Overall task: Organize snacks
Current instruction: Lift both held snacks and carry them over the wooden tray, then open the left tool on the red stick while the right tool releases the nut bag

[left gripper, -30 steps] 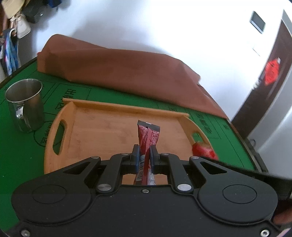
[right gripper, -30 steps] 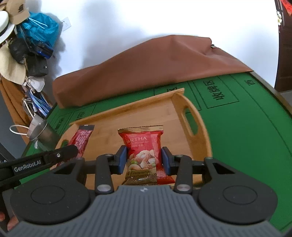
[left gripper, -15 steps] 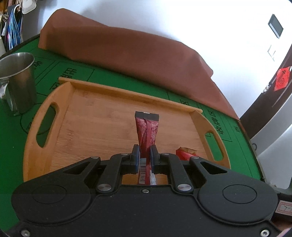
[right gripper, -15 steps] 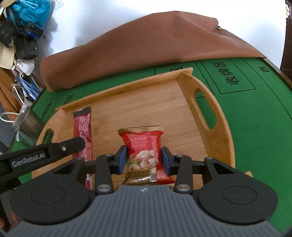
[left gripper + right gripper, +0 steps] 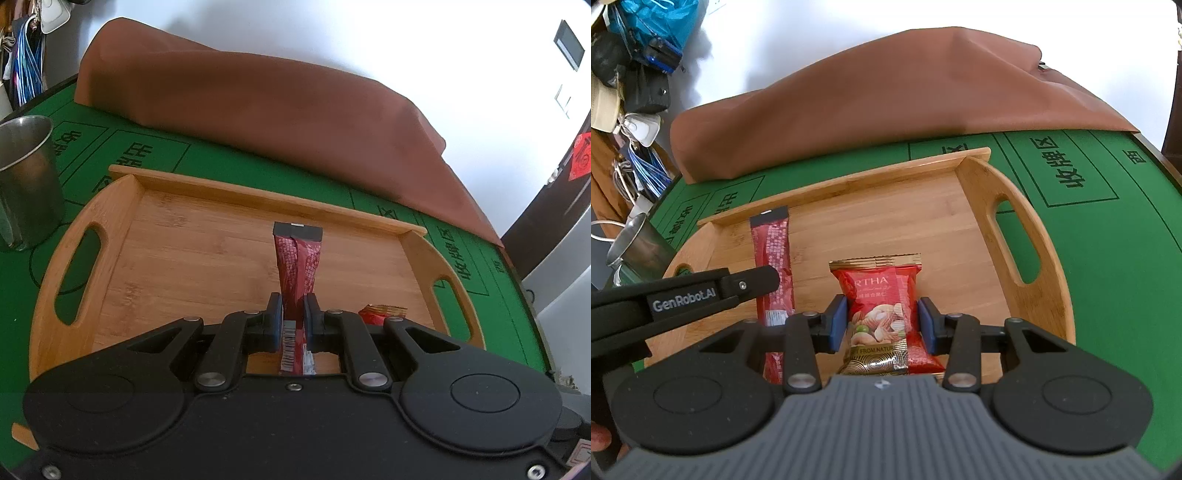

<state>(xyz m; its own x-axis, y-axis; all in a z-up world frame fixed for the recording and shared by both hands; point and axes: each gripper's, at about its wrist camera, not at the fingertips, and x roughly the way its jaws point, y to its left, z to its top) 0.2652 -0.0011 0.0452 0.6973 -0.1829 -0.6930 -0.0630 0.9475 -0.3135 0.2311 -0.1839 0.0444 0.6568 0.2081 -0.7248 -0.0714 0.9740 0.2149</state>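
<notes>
A bamboo tray [image 5: 173, 243] lies on the green table; it also shows in the right wrist view [image 5: 982, 229]. My left gripper [image 5: 293, 314] is shut on a long red stick packet [image 5: 297, 266], held low over the tray's middle. In the right wrist view the stick packet [image 5: 774, 258] and the left gripper's black finger [image 5: 750, 282] show at the left. My right gripper [image 5: 882, 323] is shut on a red nut snack bag [image 5: 879, 306] just above the tray's right half. The bag's top edge [image 5: 382, 312] peeks out in the left wrist view.
A steel mug [image 5: 26, 181] stands left of the tray on the green felt table [image 5: 1108, 221]. A brown cloth-covered bundle [image 5: 266, 110] runs along the table's back edge against the white wall. Bags and hats [image 5: 631, 62] hang at the far left.
Both grippers have moved forward and down over the tray with their packets still held. The tray now fills more of both views.
</notes>
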